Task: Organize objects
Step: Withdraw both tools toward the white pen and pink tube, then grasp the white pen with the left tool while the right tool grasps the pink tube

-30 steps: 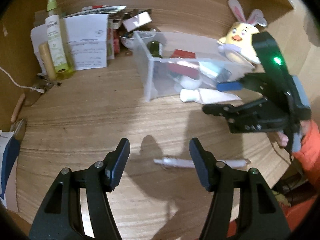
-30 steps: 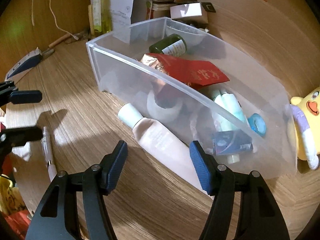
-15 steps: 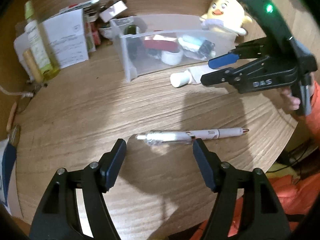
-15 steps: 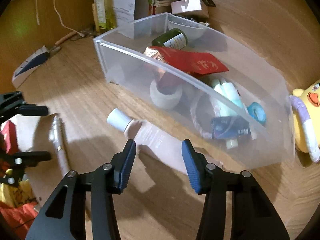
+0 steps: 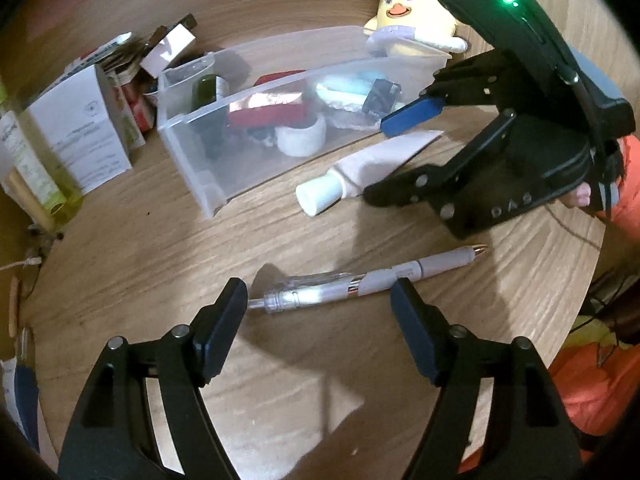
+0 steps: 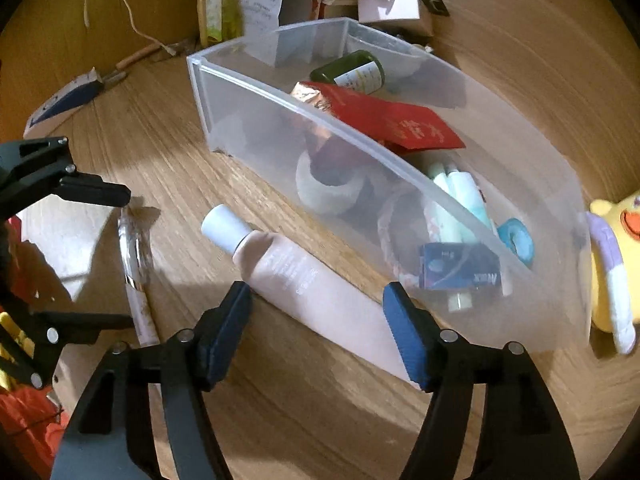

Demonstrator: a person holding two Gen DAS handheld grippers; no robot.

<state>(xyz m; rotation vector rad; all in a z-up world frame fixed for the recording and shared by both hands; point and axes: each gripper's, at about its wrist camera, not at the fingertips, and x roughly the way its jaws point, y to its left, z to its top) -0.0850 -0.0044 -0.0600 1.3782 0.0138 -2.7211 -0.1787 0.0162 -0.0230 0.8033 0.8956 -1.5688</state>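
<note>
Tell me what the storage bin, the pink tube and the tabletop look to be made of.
Storage bin: frosted translucent plastic, since its contents show blurred through the walls.
Pink tube: soft matte plastic, probably, with a flattened crimped end and a hard white cap.
Tabletop: wood or wood-look laminate; grain lines show, but which it is stays unclear.

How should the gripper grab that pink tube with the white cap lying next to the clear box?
Probably best from above, across the tube's round middle. It lies flat on the table along the clear box, so a side approach is blocked there. The flat crimped tail is thin and the white cap is short. The right gripper already straddles the body, its jaws opening, not yet pressing it.
</note>
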